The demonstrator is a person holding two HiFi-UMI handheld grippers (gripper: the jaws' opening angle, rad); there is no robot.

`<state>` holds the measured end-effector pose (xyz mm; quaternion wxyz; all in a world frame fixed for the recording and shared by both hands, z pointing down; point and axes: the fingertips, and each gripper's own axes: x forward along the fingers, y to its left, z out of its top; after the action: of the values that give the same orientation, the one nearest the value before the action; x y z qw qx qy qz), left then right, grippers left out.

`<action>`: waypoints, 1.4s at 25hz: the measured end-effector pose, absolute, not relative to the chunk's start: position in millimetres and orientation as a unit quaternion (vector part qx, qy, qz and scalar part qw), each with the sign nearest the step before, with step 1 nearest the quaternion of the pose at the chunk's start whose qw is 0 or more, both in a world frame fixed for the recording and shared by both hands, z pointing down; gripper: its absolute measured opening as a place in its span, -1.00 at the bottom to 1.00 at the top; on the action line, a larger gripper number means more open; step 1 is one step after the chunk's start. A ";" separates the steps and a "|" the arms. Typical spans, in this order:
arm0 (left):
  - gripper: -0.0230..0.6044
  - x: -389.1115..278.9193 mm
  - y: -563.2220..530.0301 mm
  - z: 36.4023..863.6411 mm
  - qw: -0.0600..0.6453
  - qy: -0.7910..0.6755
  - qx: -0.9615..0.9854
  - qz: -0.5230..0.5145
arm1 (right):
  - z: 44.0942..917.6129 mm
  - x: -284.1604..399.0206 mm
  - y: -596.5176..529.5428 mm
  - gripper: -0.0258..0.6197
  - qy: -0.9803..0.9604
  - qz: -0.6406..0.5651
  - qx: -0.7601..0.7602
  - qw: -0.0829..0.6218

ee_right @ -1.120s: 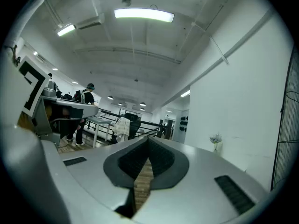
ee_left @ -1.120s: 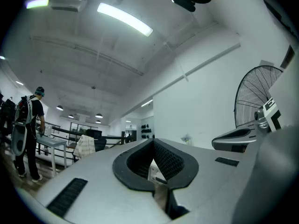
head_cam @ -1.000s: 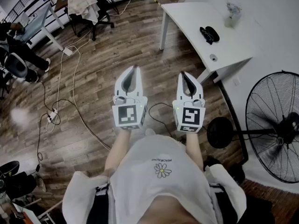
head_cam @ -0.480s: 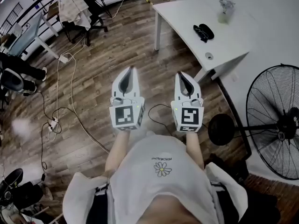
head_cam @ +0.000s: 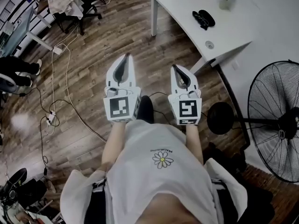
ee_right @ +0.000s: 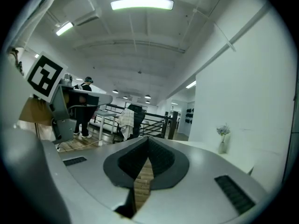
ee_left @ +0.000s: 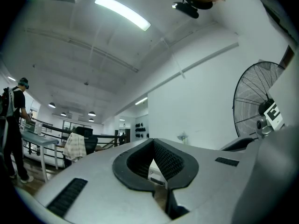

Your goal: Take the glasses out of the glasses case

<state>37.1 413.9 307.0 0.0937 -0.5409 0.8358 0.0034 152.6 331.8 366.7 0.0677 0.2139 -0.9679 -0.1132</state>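
The white bench (head_cam: pixel 261 27) occupies 1 o'clock in the head view, and the fan (head_cam: pixel 280 120) stands at 3 o'clock. Over the wood floor (head_cam: pixel 84 92), the left tool (head_cam: pixel 125 56) and the right tool (head_cam: pixel 174 66) are clenched and empty. The black glasses case (head_cam: pixel 203 19) lies on the bench, well apart from the 2 tools.

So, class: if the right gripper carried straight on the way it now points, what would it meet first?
Probably the white table: the shut, empty right gripper points level toward its near corner. Height is unclear, so it might pass just over the top.
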 end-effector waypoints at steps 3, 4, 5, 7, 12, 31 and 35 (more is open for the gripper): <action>-0.87 18.2 400.3 317.0 0.092 0.833 -0.545 0.014 | 383.3 135.5 324.4 -0.89 -0.966 -0.133 0.198 0.095; -0.87 10.3 393.7 320.1 0.090 0.833 -0.546 0.019 | 387.8 129.7 318.6 -0.89 -0.964 -0.141 0.198 0.106; -0.87 2.5 387.0 322.4 0.088 0.832 -0.547 0.024 | 392.2 124.3 312.4 -0.89 -0.962 -0.150 0.199 0.116; -0.87 -12.3 373.4 324.9 0.085 0.832 -0.547 0.028 | 400.6 115.2 299.5 -0.89 -0.957 -0.164 0.200 0.134; -0.87 -48.5 325.6 324.6 0.081 0.825 -0.559 0.034 | 405.7 86.3 254.8 -0.89 -0.956 -0.127 0.226 0.138; -0.87 -266.2 54.6 311.7 0.080 0.770 -0.633 0.022 | 367.1 -121.4 1.1 -0.89 -0.952 -0.053 0.281 0.114; -0.87 -263.8 13.0 311.9 0.076 0.758 -0.647 0.012 | 364.4 -115.4 -34.3 -0.89 -0.948 -0.032 0.298 0.111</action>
<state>-263.8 13.0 311.9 0.0763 -0.6475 0.7582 0.0122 -115.4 -34.3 364.4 0.1109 0.2978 -0.9476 -0.0325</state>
